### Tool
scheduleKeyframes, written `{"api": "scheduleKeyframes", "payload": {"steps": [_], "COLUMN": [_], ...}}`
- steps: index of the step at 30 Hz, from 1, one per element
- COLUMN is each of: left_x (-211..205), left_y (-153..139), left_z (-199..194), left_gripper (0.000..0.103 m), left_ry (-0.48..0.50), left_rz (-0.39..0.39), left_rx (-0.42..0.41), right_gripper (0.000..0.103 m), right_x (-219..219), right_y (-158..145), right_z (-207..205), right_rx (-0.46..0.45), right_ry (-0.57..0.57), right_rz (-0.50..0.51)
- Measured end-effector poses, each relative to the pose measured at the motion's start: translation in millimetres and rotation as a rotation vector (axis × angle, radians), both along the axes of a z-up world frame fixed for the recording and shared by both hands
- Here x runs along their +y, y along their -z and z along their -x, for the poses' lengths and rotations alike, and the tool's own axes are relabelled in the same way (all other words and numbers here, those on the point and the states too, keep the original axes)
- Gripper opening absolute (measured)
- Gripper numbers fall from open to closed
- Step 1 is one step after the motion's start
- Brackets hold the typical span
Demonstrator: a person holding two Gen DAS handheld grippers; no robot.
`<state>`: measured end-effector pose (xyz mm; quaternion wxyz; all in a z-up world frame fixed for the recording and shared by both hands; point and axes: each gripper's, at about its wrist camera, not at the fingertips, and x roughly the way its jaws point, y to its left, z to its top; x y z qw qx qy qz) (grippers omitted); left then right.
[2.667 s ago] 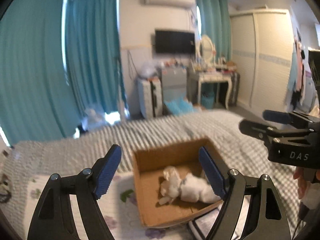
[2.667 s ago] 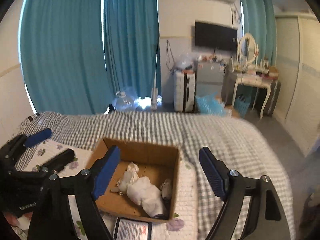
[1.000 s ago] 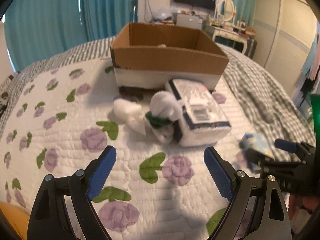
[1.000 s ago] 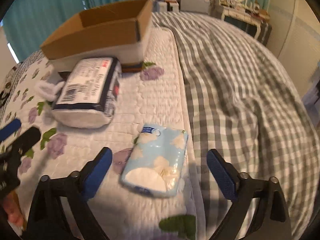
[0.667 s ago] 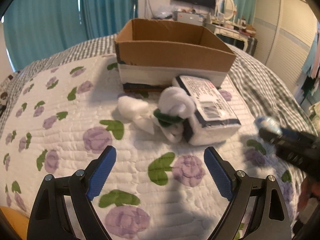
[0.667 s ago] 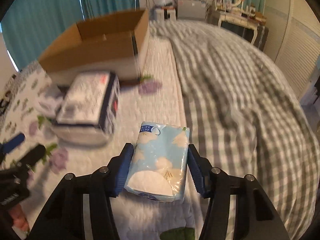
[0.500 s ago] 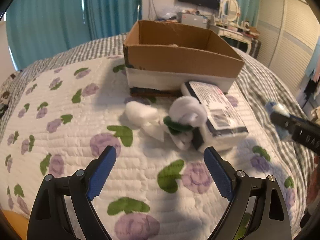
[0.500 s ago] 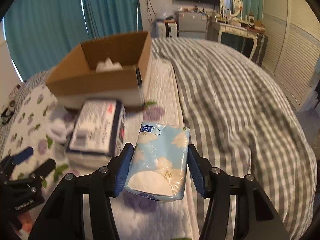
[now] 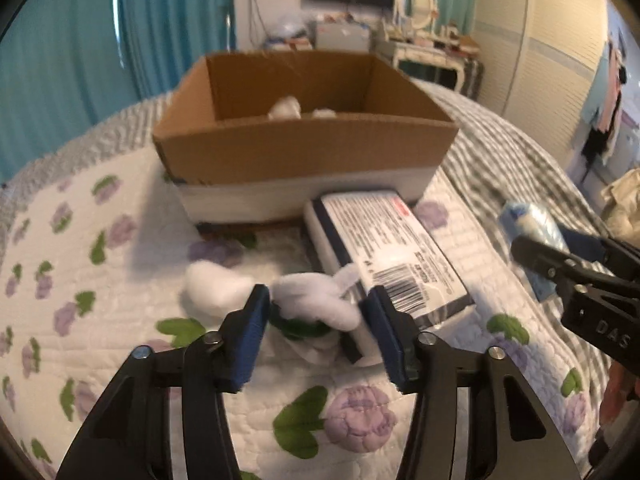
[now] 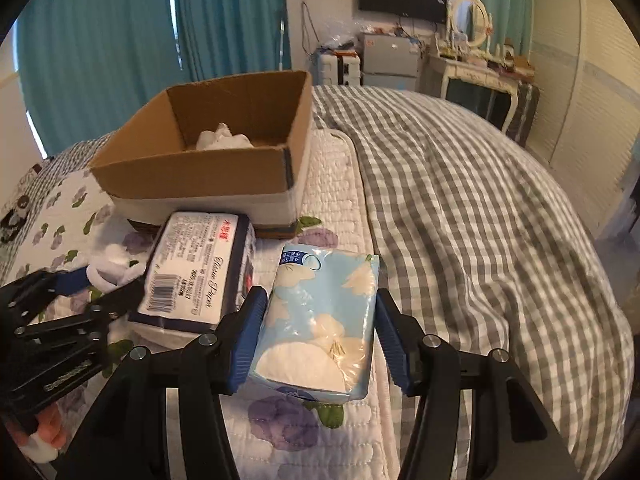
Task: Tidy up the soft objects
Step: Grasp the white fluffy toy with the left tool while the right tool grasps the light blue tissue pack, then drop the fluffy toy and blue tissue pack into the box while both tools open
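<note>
Change since half a second ago: the left gripper (image 9: 316, 324), then spread wide above the quilt, now has its blue pads drawn in on either side of the white plush toy (image 9: 316, 300); the right gripper (image 10: 320, 336) keeps its clamp on the blue tissue pack (image 10: 320, 320).

Bed (image 10: 480, 208): grey-and-white checked cover on the right half.

Quilt (image 9: 80, 264): white, printed with purple flowers and green leaves; it carries the box and the loose items.

Cardboard box (image 9: 304, 140): open top, white band along its base, standing on the quilt beyond both grippers. White soft pieces (image 10: 224, 138) lie inside against the far wall.

Large tissue package (image 9: 384, 256): white with dark navy edges, barcode label facing up, lying flat just in front of the box, one end touching the plush toy.

Blue tissue pack: pale blue with a white cloud pattern, held between the right gripper's pads, raised above the quilt, to the right of the large package.

White plush toy: white, with a dark green band underneath, lying on the quilt between the left gripper's pads; whether the pads actually press it cannot be told. A separate white lobe (image 9: 216, 288) lies just left of the left pad.
</note>
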<state>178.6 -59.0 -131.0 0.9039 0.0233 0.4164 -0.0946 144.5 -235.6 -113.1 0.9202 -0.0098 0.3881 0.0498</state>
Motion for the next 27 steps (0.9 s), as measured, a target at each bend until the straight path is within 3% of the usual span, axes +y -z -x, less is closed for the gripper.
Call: {"api": "scheduleKeyframes", "payload": {"steps": [2,11,19,27], "left_x": [4.4,9.2,9.4,11.8], "left_y": [0.6,-21.7,-65.1,-127.2], "left_z": [-0.1,17.9,41.3,26.9], "left_gripper": [0.042,0.028,0.027,0.027], "left_ry": [0.001,0.020,0.067,0.101], "left_rz": [0.042,0.030,0.002,0.016], "left_rx": [0.005,-0.040,-0.121,-0.226], "right_gripper": [0.055,0.055,0.054,0.054], "right_x": [7.0,19.9,17.4,25.6], "right_y": [-2.5,-13.5,-41.2,-101.2], "right_z": [2.7,18.1,40.4,33.4], "right_rx": [-0.019,-0.058,-0.112,-0.209], "right_ry": [-0.026,-0.077,-0.068,-0.116], "right_rz": [0.020,0.014,-0.017,-0.018]}}
